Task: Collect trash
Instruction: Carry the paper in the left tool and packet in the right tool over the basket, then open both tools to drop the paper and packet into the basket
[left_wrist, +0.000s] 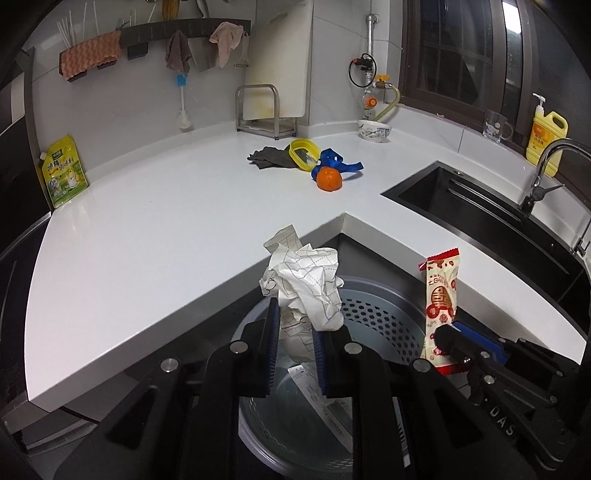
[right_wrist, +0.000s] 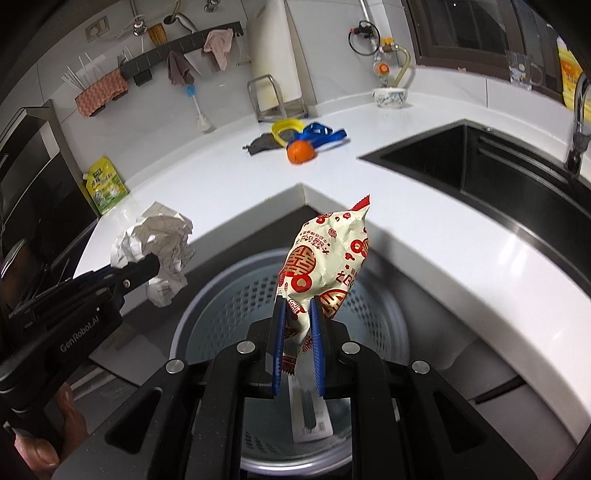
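Note:
My left gripper (left_wrist: 293, 325) is shut on a crumpled white paper (left_wrist: 306, 280) and holds it above the grey perforated trash bin (left_wrist: 376, 321) on the floor by the counter corner. My right gripper (right_wrist: 298, 321) is shut on a cream and red snack wrapper (right_wrist: 325, 258), held upright above the same bin (right_wrist: 229, 295). Each gripper shows in the other view: the right one (left_wrist: 448, 341) with the wrapper (left_wrist: 441, 295), the left one (right_wrist: 147, 266) with the paper (right_wrist: 159, 240). A flat paper slip (right_wrist: 310, 417) lies in the bin.
On the white counter (left_wrist: 147, 229) lie an orange (left_wrist: 328, 178), a blue strap (left_wrist: 340, 162), a yellow lid (left_wrist: 304, 153) and a dark cloth (left_wrist: 269, 157). A black sink (left_wrist: 480, 206) with faucet is to the right. A yellow pouch (left_wrist: 64, 171) stands at the left.

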